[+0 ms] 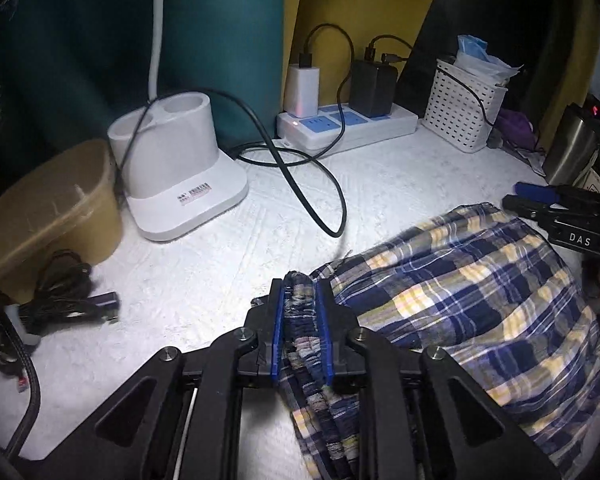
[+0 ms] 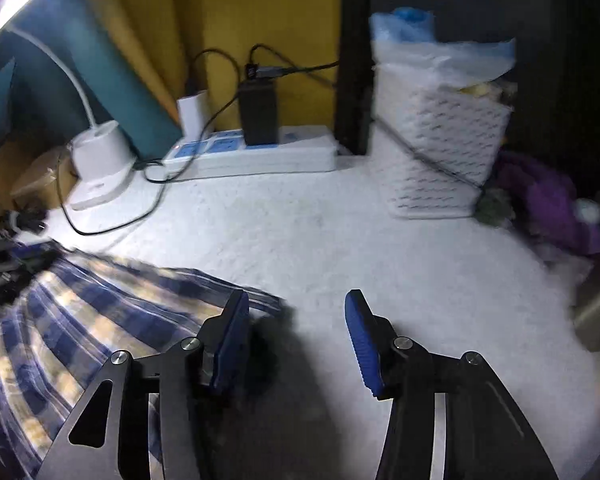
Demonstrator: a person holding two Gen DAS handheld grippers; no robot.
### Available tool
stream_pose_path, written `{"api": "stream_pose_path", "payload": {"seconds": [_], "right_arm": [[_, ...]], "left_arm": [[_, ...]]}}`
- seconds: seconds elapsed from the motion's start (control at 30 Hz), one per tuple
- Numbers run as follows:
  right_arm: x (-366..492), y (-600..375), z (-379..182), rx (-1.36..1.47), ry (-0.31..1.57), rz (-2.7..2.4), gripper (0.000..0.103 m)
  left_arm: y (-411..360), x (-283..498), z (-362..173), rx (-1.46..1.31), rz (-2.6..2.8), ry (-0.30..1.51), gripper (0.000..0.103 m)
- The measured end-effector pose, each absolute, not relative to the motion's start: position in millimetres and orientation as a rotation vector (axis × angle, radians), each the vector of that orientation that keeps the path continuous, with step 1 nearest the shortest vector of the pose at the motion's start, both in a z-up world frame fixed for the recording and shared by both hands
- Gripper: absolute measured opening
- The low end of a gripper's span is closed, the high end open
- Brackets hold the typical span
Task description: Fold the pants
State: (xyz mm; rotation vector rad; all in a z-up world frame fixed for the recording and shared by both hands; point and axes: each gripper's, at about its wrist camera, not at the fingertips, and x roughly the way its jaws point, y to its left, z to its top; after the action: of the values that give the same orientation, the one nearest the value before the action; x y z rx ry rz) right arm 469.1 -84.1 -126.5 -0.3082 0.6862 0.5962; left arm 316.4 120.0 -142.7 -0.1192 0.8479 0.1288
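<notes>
The blue, yellow and white plaid pants (image 1: 460, 288) lie bunched on the white table, at the right of the left wrist view. My left gripper (image 1: 302, 292) is shut on a gathered edge of the pants, with cloth bulging between the blue pads. My right gripper (image 1: 540, 200) shows at the far right of that view, beyond the pants. In the right wrist view the right gripper (image 2: 296, 304) is open and empty over bare table, and the pants (image 2: 100, 312) lie blurred to its left, under its left finger.
A white lamp base (image 1: 180, 176) with a black cable (image 1: 300, 184) stands at the back left. A power strip (image 1: 348, 128) with chargers and a white perforated basket (image 1: 464, 112) line the back. A tan container (image 1: 52, 208) and bundled cables (image 1: 60, 300) sit left.
</notes>
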Motion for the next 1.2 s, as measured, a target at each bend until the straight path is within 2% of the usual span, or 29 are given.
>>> {"api": "stream_pose_path", "payload": {"seconds": [0.07, 0.13, 0.17, 0.4, 0.8, 0.87, 0.9, 0.93, 1.13, 1.17, 1.2], "right_arm": [[468.6, -99.7, -120.0, -0.262, 0.692, 0.588, 0.051], [461.4, -116.0, -111.7, -0.212, 0.691, 0.607, 0.051], [457.0, -120.5, -109.7, -0.200, 0.690, 0.620, 0.051], [421.8, -143.5, -107.7, -0.167, 0.703, 0.666, 0.051], [426.9, -112.4, -126.0, -0.148, 0.763, 0.738, 0.051], [434.3, -106.4, -130.8, -0.137, 0.779, 0.750, 0.051], [438.2, -103.4, -133.4, -0.131, 0.789, 0.755, 0.051], [442.5, -100.2, -136.4, -0.123, 0.801, 0.765, 0.051], [457.5, -83.5, -151.2, -0.098, 0.873, 0.847, 0.051], [457.4, -81.4, -150.6, -0.104, 0.867, 0.853, 0.047], [457.4, -78.1, -149.2, -0.114, 0.860, 0.868, 0.030]], "left_arm": [[121.3, 311.3, -135.1, -0.115, 0.141, 0.830, 0.023], [122.2, 302.3, -123.4, -0.106, 0.178, 0.810, 0.040], [122.4, 293.9, -114.6, -0.116, 0.177, 0.785, 0.041], [111.0, 254.4, -94.9, -0.144, 0.148, 0.750, 0.045], [96.4, 254.9, -127.8, -0.168, 0.108, 0.840, 0.046], [100.3, 260.0, -132.8, -0.180, 0.106, 0.848, 0.049], [102.9, 263.8, -135.9, -0.188, 0.111, 0.857, 0.056], [105.3, 267.0, -138.4, -0.196, 0.113, 0.862, 0.058], [111.1, 276.3, -149.6, -0.232, 0.084, 0.890, 0.059], [112.3, 276.2, -151.1, -0.238, 0.078, 0.888, 0.059], [113.6, 275.9, -152.8, -0.243, 0.070, 0.885, 0.059]]}}
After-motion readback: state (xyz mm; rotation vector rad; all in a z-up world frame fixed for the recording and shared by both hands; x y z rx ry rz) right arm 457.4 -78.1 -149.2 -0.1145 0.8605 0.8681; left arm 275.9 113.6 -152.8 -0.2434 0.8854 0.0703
